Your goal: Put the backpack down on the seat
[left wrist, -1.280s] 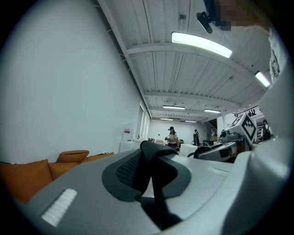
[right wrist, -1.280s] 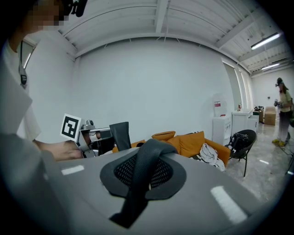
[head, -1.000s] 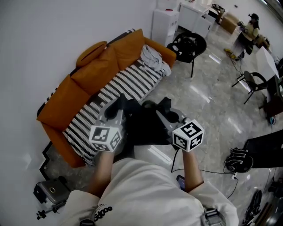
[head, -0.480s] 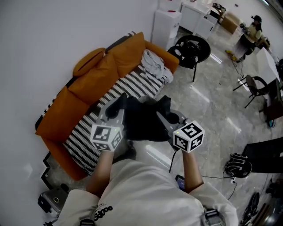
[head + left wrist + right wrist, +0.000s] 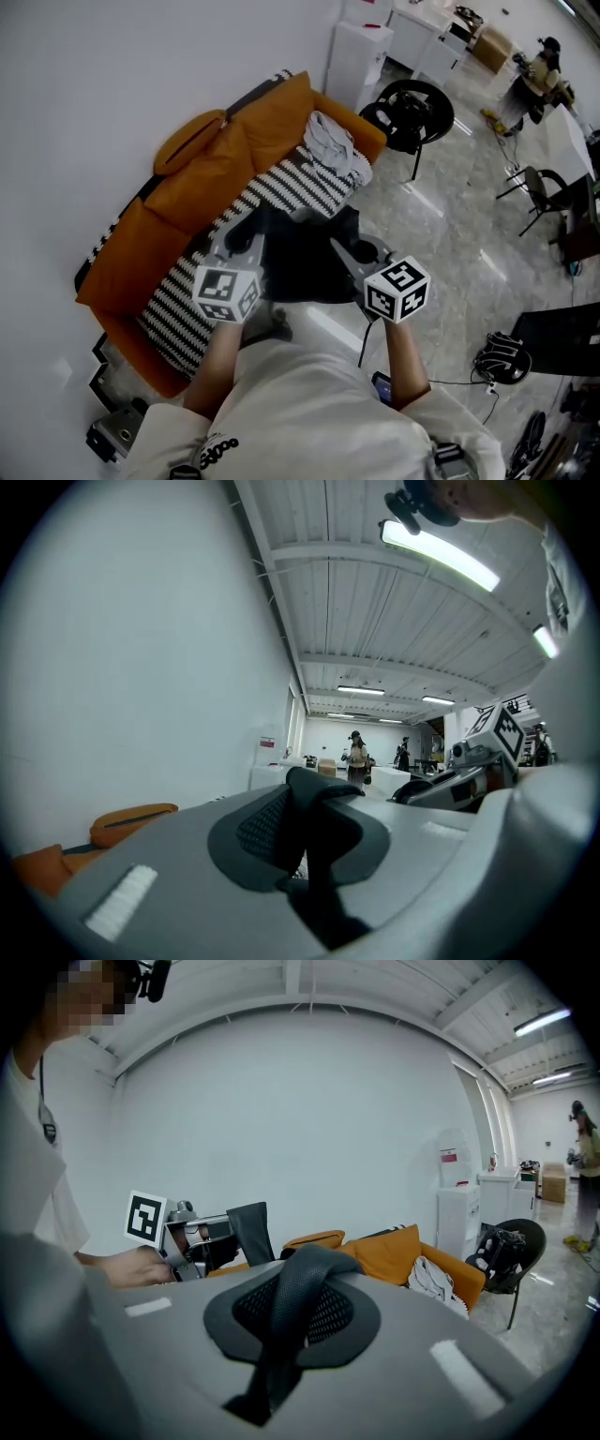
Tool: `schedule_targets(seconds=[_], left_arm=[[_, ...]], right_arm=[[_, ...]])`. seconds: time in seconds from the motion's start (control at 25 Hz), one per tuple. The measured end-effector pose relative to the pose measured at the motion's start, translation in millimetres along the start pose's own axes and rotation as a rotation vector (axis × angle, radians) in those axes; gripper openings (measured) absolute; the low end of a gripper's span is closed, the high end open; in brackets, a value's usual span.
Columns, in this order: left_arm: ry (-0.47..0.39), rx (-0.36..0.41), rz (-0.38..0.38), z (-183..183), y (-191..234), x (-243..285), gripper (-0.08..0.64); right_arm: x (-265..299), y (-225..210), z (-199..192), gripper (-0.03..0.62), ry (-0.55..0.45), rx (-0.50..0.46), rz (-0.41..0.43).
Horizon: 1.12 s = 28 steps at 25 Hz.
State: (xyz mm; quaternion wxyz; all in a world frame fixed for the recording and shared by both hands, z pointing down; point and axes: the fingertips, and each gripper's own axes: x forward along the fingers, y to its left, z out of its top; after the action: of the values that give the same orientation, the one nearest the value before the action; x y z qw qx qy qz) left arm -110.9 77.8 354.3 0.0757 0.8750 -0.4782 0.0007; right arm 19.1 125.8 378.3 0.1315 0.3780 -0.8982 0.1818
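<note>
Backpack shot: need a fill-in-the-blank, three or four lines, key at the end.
1. The left gripper and the right gripper are each shut on a black ____ of the backpack.
2. The sofa has back cushions coloured ____.
3. Its seat is covered in black-and-white ____.
4. A crumpled grey garment lies on the sofa's end nearest the round black ____.

Missing words: strap; orange; stripes; chair.

Both forearms (image 5: 217, 361) reached forward side by side from the torso, left gripper (image 5: 251, 219) and right gripper (image 5: 337, 246) pointing ahead, marker cubes nearest the body, each with jaws pinched on a black backpack strap (image 5: 314, 822).
</note>
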Motion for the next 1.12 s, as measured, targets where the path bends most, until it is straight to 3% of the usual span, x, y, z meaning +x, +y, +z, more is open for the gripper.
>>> schedule_targets(seconds=[0.6, 1.12], left_arm=[[0.004, -0.007, -0.036, 10, 79, 48, 0.044], [-0.005, -0.006, -0.001, 26, 129, 84, 0.044]], right_arm=[[84, -24, 34, 0.020, 0.018, 0.018, -0.025], [138, -53, 71, 0.020, 0.004, 0.021, -0.012]])
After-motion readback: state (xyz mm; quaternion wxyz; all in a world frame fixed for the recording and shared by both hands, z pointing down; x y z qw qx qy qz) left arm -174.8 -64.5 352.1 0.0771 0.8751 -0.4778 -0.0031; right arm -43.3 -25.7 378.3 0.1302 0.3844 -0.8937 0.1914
